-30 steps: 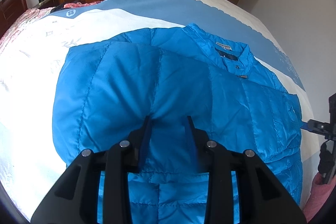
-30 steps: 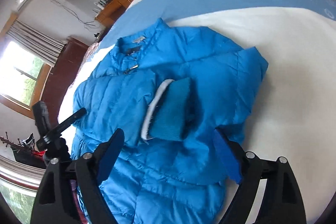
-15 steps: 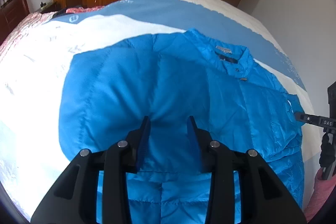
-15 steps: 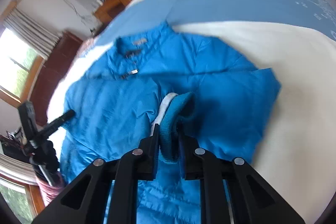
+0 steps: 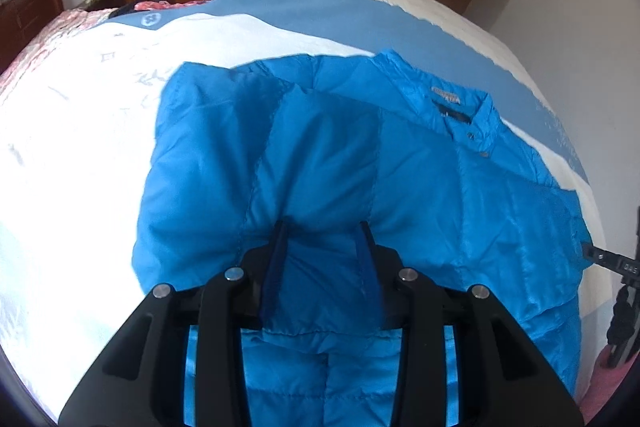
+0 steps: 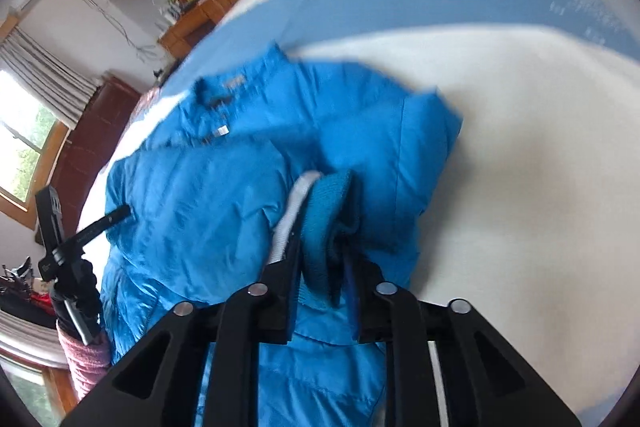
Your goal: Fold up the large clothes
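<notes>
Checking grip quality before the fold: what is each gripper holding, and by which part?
The right gripper pinches the blue puffer jacket by its knit sleeve cuff. The left gripper grips a raised fold of the jacket's quilted fabric.

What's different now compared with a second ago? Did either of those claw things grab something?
The right gripper, open a second ago, closed on the knitted cuff and is lifting it off the blue jacket. The left gripper kept its hold on the jacket's fabric throughout. The jacket stays on the bed.
</notes>
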Tool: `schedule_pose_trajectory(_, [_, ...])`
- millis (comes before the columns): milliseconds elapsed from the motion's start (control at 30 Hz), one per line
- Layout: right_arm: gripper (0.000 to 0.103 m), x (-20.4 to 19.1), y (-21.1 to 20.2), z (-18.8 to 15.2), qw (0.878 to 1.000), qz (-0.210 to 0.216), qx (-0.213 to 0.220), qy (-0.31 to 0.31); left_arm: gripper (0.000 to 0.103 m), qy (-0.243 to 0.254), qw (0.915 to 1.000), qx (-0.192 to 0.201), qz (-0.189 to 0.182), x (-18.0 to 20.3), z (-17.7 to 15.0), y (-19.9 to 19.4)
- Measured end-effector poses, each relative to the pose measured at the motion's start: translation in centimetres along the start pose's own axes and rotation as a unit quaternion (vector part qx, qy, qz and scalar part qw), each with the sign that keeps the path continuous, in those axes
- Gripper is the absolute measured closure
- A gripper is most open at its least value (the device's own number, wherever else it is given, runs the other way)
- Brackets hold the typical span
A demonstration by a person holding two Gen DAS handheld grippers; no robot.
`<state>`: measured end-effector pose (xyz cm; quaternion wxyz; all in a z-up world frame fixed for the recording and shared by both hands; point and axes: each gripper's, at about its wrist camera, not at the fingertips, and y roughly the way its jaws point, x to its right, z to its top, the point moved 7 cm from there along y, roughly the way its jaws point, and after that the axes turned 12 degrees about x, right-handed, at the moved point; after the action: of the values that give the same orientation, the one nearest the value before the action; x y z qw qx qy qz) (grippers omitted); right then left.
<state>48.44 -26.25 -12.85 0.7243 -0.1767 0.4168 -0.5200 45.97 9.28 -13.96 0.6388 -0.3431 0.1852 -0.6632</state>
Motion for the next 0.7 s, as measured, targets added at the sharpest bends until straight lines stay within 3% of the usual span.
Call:
schedule_pose_trajectory(100, [0.081, -1.5, -2.0, 1.1, 0.999, -0.012, 0.041, -0.023, 0.068, 0.019, 0.9995, 0.020, -0.016, 1.9, 0.4, -1.5])
schedule_pose_trajectory(200, [0.081, -4.1, -1.2, 1.0, 0.999, 0.028, 0.026, -0.032, 0.066, 0.052, 0.9975, 0.029, -0.040, 4.7, 0.1, -2.4])
schedule_pose_trajectory(267, [0.081, -5.3, 0.1, 0.6, 0.998, 0.028, 0.015, -0.046, 0.066, 0.069, 0.9965, 0.023, -0.041, 5.7, -0.6, -1.8])
schedule_pose_trajectory(433, [0.084, -5.4, 3.6, -1.2, 0.997, -0.017, -0.012, -0.077, 0.066, 0.087, 0.9957, -0.021, -0.022, 4.9, -2.5, 1.6])
schedule_pose_trajectory(567, [0.087, -4.6, 4.5, -2.1, 0.998, -0.011, -0.016, -0.066, 0.066, 0.071, 0.9962, -0.034, -0.036, 4.4, -2.8, 2.0])
schedule_pose_trajectory(700, [0.090, -4.5, 4.7, -2.7, 0.998, -0.016, -0.002, -0.066, 0.066, 0.088, 0.9954, -0.028, -0.024, 4.5, -3.2, 2.2])
